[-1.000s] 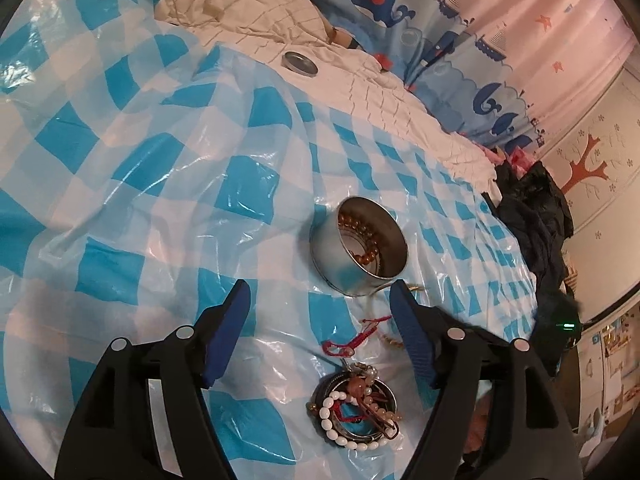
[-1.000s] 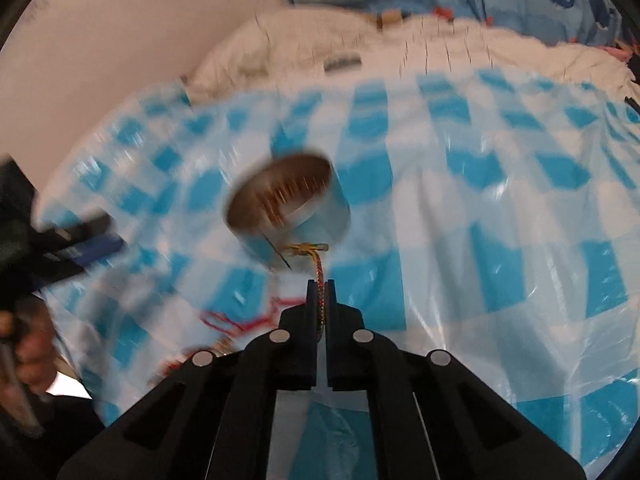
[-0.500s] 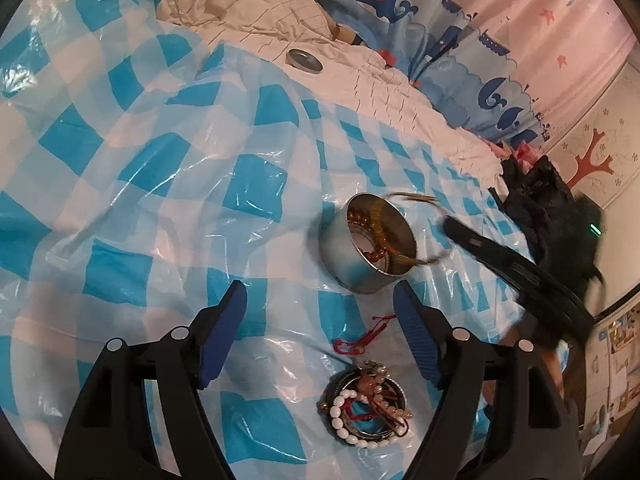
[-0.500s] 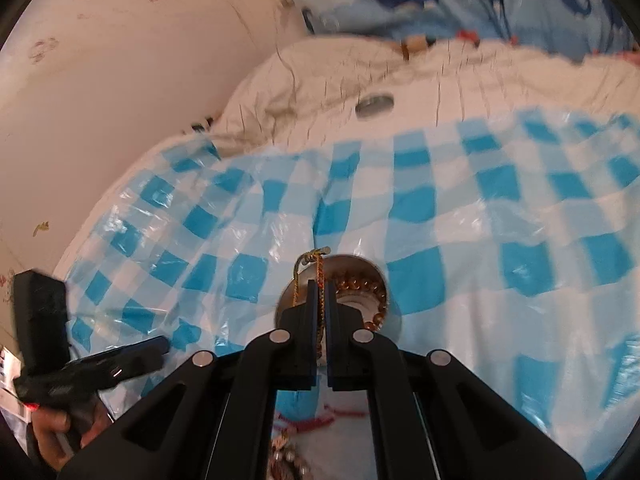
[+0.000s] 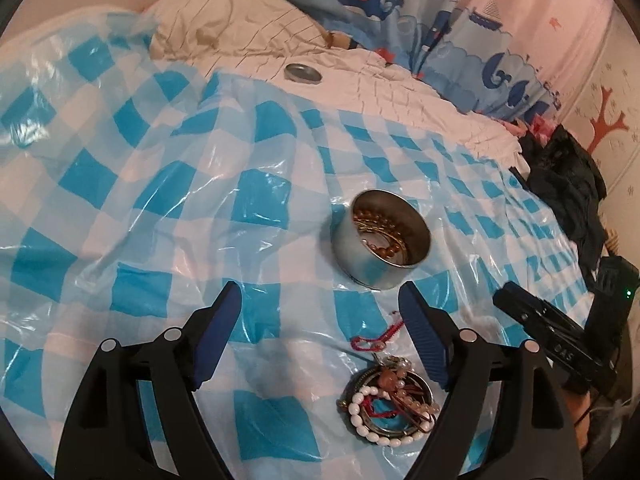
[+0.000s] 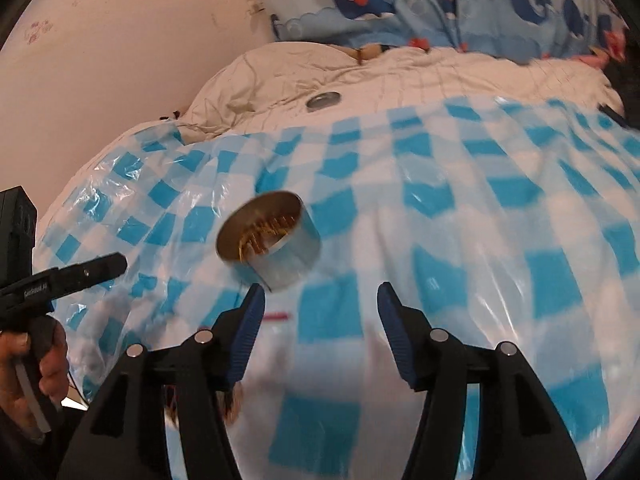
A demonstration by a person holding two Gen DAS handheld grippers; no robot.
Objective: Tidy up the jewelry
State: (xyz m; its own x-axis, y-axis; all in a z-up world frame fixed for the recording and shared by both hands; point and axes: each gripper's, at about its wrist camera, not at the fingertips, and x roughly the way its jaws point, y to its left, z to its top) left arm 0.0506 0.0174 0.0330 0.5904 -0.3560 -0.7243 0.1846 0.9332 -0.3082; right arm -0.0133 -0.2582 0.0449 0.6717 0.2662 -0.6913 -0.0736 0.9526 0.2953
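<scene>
Some beads and a gold chain already lie in the tin (image 5: 384, 240), while a pile of bracelets (image 5: 390, 400) waits on the checked sheet (image 5: 160, 200) between the spreading, empty left gripper (image 5: 320, 320) and the right gripper (image 6: 320, 320), opening empty.

A bed (image 5: 400, 92) in cream quilted bedding, spread with blue-and-white checked plastic sheet (image 5: 140, 184); whale-print curtain (image 6: 440, 0) behind; pinkish wall (image 6: 120, 60) left; dark clothes (image 5: 568, 184) heaped right.
</scene>
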